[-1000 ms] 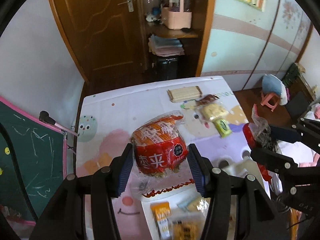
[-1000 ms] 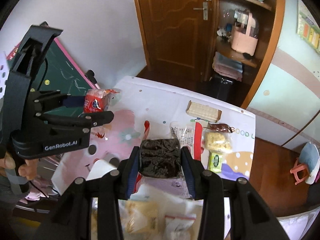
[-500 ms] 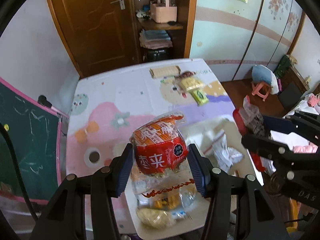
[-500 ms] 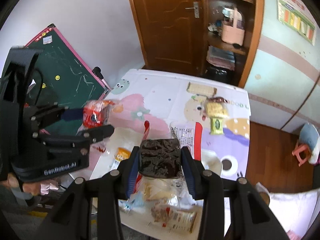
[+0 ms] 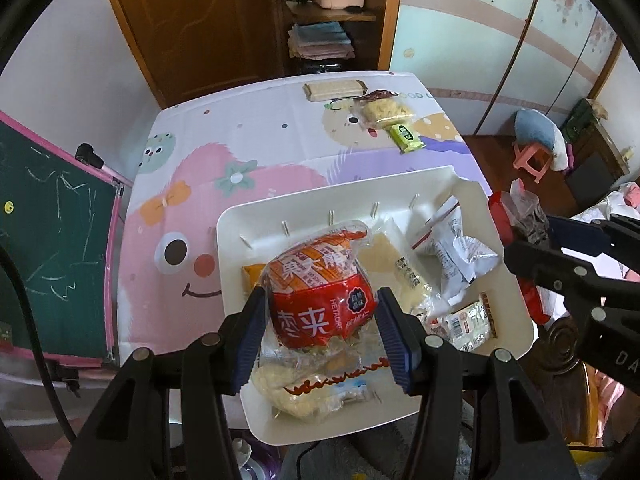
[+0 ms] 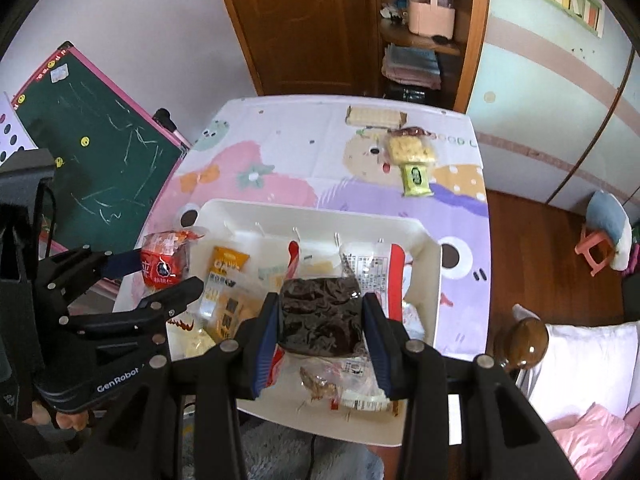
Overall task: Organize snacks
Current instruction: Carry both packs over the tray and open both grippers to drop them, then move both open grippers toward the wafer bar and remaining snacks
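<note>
My left gripper [image 5: 322, 336] is shut on a red and orange snack bag [image 5: 320, 284] and holds it above the white tray [image 5: 304, 216]; it also shows in the right wrist view [image 6: 164, 264]. My right gripper [image 6: 320, 344] is shut on a clear packet of dark brown snacks [image 6: 320, 312] with red-and-white ends, held above the tray [image 6: 424, 248]. The tray holds several loose snack packets, among them an orange one [image 6: 228, 264] and a white one [image 5: 456, 248].
On the far side of the cartoon-print tablecloth [image 5: 256, 136] lie a wafer pack [image 5: 334, 89], a yellow cracker pack [image 5: 386, 114] and a small green packet [image 5: 407, 137]. A green chalkboard [image 5: 48, 208] stands left. A door and shelves stand behind.
Both grippers have pulled back toward the near table edge and risen with their packets still held. The whole tray now lies in view beneath them.
</note>
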`<control>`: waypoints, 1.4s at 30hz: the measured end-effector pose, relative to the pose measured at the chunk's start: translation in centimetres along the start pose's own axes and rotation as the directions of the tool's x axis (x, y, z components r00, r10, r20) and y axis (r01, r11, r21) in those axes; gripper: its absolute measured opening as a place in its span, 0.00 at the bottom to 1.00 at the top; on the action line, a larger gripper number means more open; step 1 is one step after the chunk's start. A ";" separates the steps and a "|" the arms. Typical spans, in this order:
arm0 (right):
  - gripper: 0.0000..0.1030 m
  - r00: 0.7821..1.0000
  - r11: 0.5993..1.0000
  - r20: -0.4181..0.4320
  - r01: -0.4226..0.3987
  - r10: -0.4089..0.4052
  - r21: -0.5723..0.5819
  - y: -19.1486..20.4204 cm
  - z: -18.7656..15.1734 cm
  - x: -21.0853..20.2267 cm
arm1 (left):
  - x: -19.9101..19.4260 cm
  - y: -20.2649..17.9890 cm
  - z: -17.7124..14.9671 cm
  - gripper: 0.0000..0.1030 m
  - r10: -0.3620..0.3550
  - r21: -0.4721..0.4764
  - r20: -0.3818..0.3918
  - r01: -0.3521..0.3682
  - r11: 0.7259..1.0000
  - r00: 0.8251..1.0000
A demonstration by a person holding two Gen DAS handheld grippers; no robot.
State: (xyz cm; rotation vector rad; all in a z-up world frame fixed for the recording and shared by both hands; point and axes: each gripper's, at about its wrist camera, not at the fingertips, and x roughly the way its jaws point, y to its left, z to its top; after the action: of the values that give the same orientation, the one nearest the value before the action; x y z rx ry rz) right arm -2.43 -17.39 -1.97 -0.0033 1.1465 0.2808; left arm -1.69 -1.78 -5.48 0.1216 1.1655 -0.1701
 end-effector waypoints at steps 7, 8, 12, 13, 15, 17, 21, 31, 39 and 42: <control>0.42 0.999 0.999 -0.013 0.049 -0.049 0.007 0.3 -0.5 -0.1 | -0.3 0.0 -0.4 0.71 0.020 0.001 0.004 -0.020 1.000 1.000; 0.43 0.999 0.999 -0.011 0.053 -0.053 0.011 0.3 -0.5 -0.2 | -0.4 -0.1 -0.5 0.83 0.027 0.003 0.010 -0.027 1.000 1.000; 0.48 0.999 0.998 -0.010 0.042 -0.042 0.047 -0.3 -0.6 -0.4 | -1.0 -0.2 -0.7 0.91 0.047 0.007 0.037 -0.047 0.999 0.998; 0.48 0.999 0.998 -0.010 0.040 -0.040 0.055 -0.4 -0.6 -0.5 | -1.1 -0.2 -0.8 0.91 0.051 0.007 0.035 -0.051 0.999 0.998; 0.48 0.999 0.997 -0.009 0.034 -0.033 0.067 -0.6 -0.7 -0.6 | -1.2 -0.2 -0.8 0.91 0.056 0.003 0.032 -0.056 0.998 0.998; 0.48 1.000 0.997 -0.006 0.029 -0.029 0.071 -0.7 -0.8 -0.7 | -1.3 0.0 -0.9 0.91 0.053 -0.006 0.030 -0.053 0.999 0.998; 0.48 1.000 0.997 0.000 0.026 -0.026 0.066 -0.7 -0.9 -1.1 | -1.7 0.2 -1.0 0.91 0.053 -0.020 0.030 -0.052 0.998 0.998; 0.48 1.000 0.998 0.011 0.018 -0.018 0.053 -0.5 -1.1 -1.7 | -2.2 0.1 -1.3 0.91 0.060 -0.031 0.038 -0.059 0.998 0.997; 0.48 0.999 0.999 0.031 0.012 -0.014 0.042 -0.6 -1.0 -2.3 | -2.9 -0.2 -1.1 0.91 0.076 -0.044 0.051 -0.074 0.996 0.996; 0.48 0.999 0.999 0.039 0.008 -0.009 0.035 -0.8 -0.9 -2.6 | -3.2 -0.3 -1.1 0.91 0.081 -0.050 0.055 -0.079 0.996 0.995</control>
State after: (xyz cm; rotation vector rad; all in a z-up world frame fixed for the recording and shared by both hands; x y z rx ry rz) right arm -4.08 -18.87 -0.13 0.0280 1.1124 0.2522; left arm -3.94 -1.66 -2.97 0.1204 1.1049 -0.0743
